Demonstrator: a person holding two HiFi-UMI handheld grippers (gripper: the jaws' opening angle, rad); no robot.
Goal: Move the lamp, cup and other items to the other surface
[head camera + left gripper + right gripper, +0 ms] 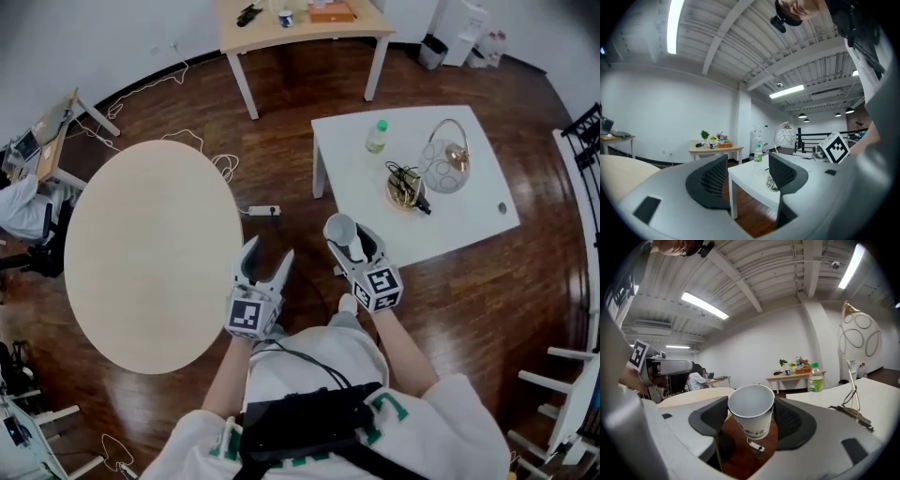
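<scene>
My right gripper [346,236] is shut on a white paper cup [339,228], pads pressing its sides. The cup [751,411] hangs upright and empty above the wooden floor, just off the near left corner of the white table [473,211]. On that table stand a wire-globe lamp [444,164] with a round brass base and a green-capped bottle [377,137]. My left gripper [268,255] is open and empty over the floor, between the white table and the round beige table [150,253]. In the left gripper view the cup [771,182] shows beyond the right jaw.
A white power strip [262,211] and its cable lie on the floor between the two tables. A wooden table [281,33] with small items stands at the back. White chairs [577,375] stand at the right edge. A seated person [23,211] is far left.
</scene>
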